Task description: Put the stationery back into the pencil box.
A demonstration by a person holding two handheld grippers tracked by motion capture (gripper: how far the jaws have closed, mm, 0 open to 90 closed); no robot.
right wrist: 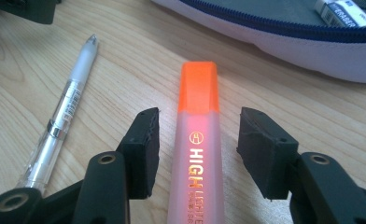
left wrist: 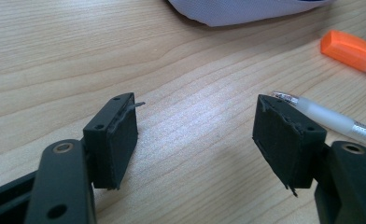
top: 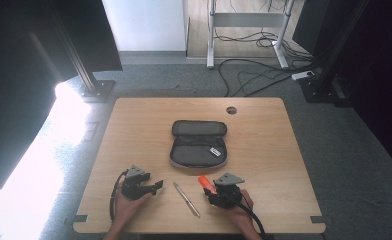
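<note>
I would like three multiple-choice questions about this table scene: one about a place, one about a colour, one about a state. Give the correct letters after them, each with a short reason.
1. Where does the pen lie?
A. inside the pencil case
B. on the table, between the two grippers
C. beyond the pencil case

2. What colour is the highlighter cap?
A. green
B. blue
C. orange

3. How is the right gripper?
A. open, one jaw on each side of the highlighter
B. shut on the pen
C. shut on the highlighter

Answers: 1 B, the high view shows the pen on bare wood between the grippers. 2 C, the cap is orange. 3 A, gaps remain between both jaws and the highlighter.
</note>
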